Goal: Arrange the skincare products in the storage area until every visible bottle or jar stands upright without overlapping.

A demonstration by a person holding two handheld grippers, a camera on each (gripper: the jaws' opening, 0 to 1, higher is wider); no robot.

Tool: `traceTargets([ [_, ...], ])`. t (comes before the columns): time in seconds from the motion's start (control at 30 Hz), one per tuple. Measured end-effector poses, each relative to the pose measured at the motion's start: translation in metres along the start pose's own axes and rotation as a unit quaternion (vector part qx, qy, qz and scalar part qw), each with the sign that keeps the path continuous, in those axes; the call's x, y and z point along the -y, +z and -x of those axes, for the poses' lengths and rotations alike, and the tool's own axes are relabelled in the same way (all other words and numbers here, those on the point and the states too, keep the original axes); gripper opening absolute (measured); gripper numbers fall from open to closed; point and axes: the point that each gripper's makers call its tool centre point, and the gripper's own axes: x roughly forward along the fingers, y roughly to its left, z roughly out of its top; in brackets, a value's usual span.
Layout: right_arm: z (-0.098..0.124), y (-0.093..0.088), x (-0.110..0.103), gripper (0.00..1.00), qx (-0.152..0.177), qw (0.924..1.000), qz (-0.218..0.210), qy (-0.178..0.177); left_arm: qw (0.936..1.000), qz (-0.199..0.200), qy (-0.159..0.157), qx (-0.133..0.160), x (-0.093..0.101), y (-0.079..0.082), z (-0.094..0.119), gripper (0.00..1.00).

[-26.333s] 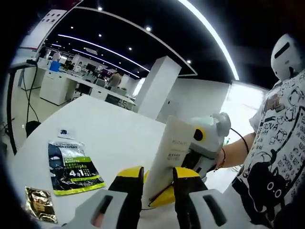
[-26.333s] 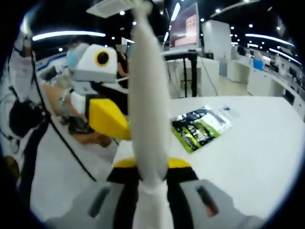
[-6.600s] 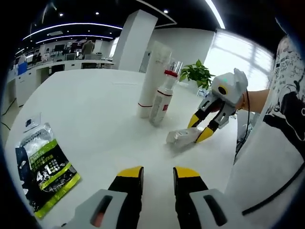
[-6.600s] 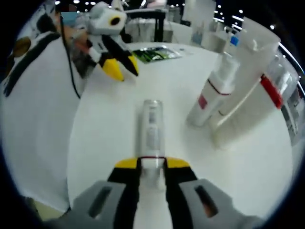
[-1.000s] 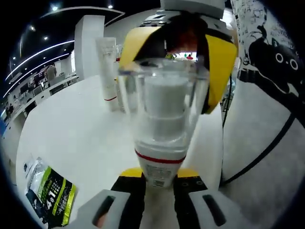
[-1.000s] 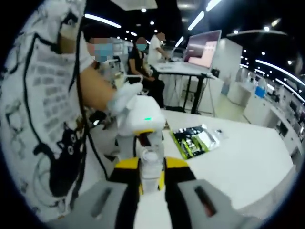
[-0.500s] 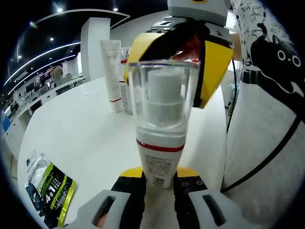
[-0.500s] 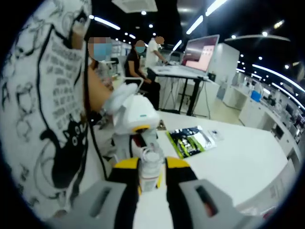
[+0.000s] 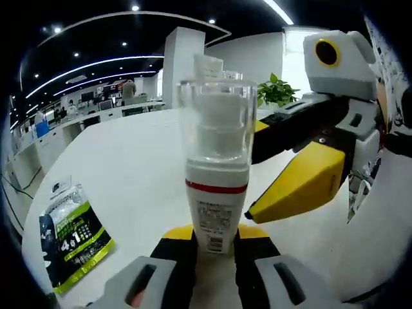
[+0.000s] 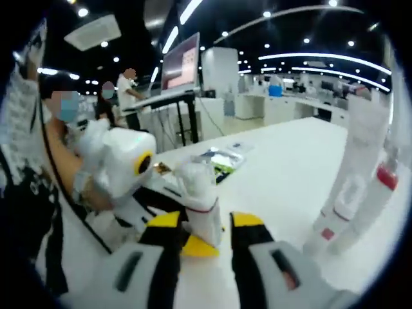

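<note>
A small pump bottle (image 9: pixel 215 187) with a clear cap and a red band stands upright between my left gripper's (image 9: pixel 212 235) yellow jaws, which are shut on its base. My right gripper (image 9: pixel 257 177) reaches in from the right, open, one jaw behind the bottle and one beside it. In the right gripper view the same bottle (image 10: pixel 198 196) sits just beyond my right gripper (image 10: pixel 201 225), with gaps to both jaws, and the left gripper (image 10: pixel 192 246) holds it from below. A tall white tube (image 10: pixel 357 145) and a red-banded bottle (image 10: pixel 378 190) stand upright at the right.
A green and black sachet (image 9: pixel 72 233) lies on the white table (image 9: pixel 129 161) at the left; the same sachet (image 10: pixel 222 159) shows past the bottle. The white tube's (image 9: pixel 207 65) top peeks out behind the cap. A person's sleeve is close on the right.
My right gripper has opened and let go of the small bottle, drawing off to its side. The left gripper still holds the bottle upright. Both cameras have swung toward the table.
</note>
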Motion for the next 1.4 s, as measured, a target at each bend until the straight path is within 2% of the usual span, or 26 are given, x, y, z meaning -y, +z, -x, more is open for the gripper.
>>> traceTargets([
  [0.13,-0.007,0.002,0.002,0.28,0.006,0.9999,-0.005,-0.012,0.9998,-0.009,0.016,-0.004,0.002,0.002,-0.008,0.21],
  [0.23,-0.010,0.004,0.009,0.23,0.006,0.9993,-0.002,-0.037,0.9996,-0.009,0.028,-0.002,0.004,0.002,-0.008,0.21],
  [0.3,-0.011,0.003,0.005,0.21,-0.001,0.9997,-0.002,-0.026,0.9995,-0.012,0.028,0.000,0.004,0.003,-0.009,0.21],
  [0.33,-0.012,0.003,0.007,0.21,0.000,0.9994,0.014,-0.031,0.9996,-0.012,0.025,0.000,0.004,0.003,-0.009,0.21],
  [0.47,-0.012,0.000,0.002,0.20,0.001,0.9991,0.038,0.018,0.9998,-0.019,0.003,-0.002,0.007,-0.001,-0.003,0.21],
  [0.6,-0.010,-0.001,-0.002,0.20,-0.002,0.9954,0.064,0.071,0.9985,-0.039,-0.038,-0.010,0.014,-0.008,0.005,0.22],
  [0.73,-0.008,-0.002,-0.004,0.20,-0.012,0.9904,0.086,0.108,0.9960,-0.046,-0.074,-0.019,0.015,-0.009,0.009,0.23],
  [0.83,-0.005,-0.005,-0.007,0.20,-0.023,0.9838,0.106,0.143,0.9922,-0.065,-0.102,-0.030,0.018,-0.012,0.013,0.23],
  [0.87,-0.003,-0.006,-0.012,0.20,-0.026,0.9793,0.113,0.166,0.9892,-0.080,-0.118,-0.034,0.021,-0.012,0.014,0.23],
  [0.9,-0.002,-0.006,-0.011,0.20,-0.028,0.9785,0.117,0.168,0.9879,-0.084,-0.125,-0.038,0.022,-0.013,0.014,0.23],
  [0.93,0.001,-0.008,-0.015,0.20,-0.032,0.9736,0.124,0.189,0.9866,-0.087,-0.132,-0.040,0.024,-0.013,0.013,0.24],
  [1.07,0.009,-0.013,-0.025,0.20,-0.042,0.9618,0.143,0.230,0.9793,-0.105,-0.166,-0.050,0.033,-0.012,0.014,0.25],
  [1.17,0.012,-0.015,-0.028,0.20,-0.048,0.9567,0.153,0.243,0.9744,-0.109,-0.189,-0.056,0.042,-0.013,0.016,0.23],
  [1.27,0.014,-0.015,-0.028,0.20,-0.049,0.9557,0.158,0.244,0.9763,-0.109,-0.180,-0.051,0.041,-0.014,0.017,0.23],
  [1.33,0.013,-0.016,-0.026,0.20,-0.049,0.9600,0.152,0.230,0.9797,-0.104,-0.166,-0.042,0.040,-0.013,0.016,0.22],
  [1.4,0.013,-0.023,-0.023,0.20,-0.068,0.9647,0.136,0.215,0.9823,-0.099,-0.155,-0.034,0.040,-0.013,0.016,0.22],
])
